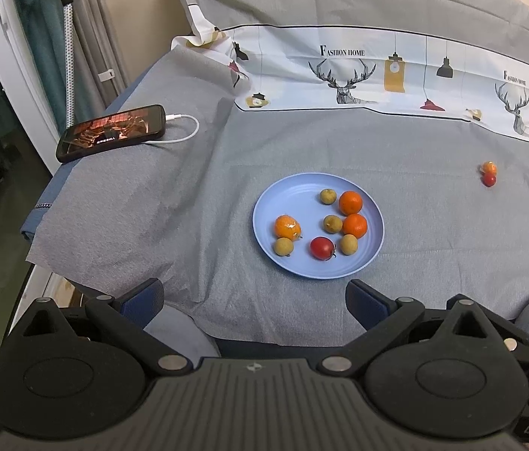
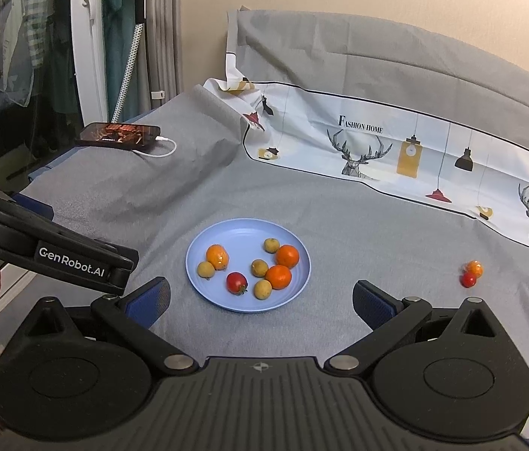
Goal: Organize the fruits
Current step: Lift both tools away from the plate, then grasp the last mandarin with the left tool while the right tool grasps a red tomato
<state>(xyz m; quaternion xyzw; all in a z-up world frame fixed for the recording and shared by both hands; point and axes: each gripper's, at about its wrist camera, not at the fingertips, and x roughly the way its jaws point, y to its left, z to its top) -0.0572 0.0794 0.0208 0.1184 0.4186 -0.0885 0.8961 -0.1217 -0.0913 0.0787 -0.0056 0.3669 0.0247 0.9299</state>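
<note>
A light blue plate (image 1: 287,191) (image 2: 242,231) lies on the grey cloth. It holds three oranges (image 1: 350,203) (image 2: 287,256), several small tan fruits (image 1: 284,246) (image 2: 262,289) and a red tomato (image 1: 322,248) (image 2: 236,282). Off the plate to the right, a small orange (image 1: 489,167) (image 2: 474,268) touches a small red tomato (image 1: 489,180) (image 2: 467,280). My left gripper (image 1: 255,300) is open and empty, just short of the plate's near edge. My right gripper (image 2: 260,302) is open and empty, also short of the plate. The left gripper's body (image 2: 58,255) shows in the right wrist view.
A phone (image 1: 112,131) (image 2: 120,133) with a lit screen and a white cable lies at the back left, near the cloth's left edge. A patterned white cloth (image 1: 396,71) (image 2: 396,150) runs along the back. A clothes rack and curtain stand to the left.
</note>
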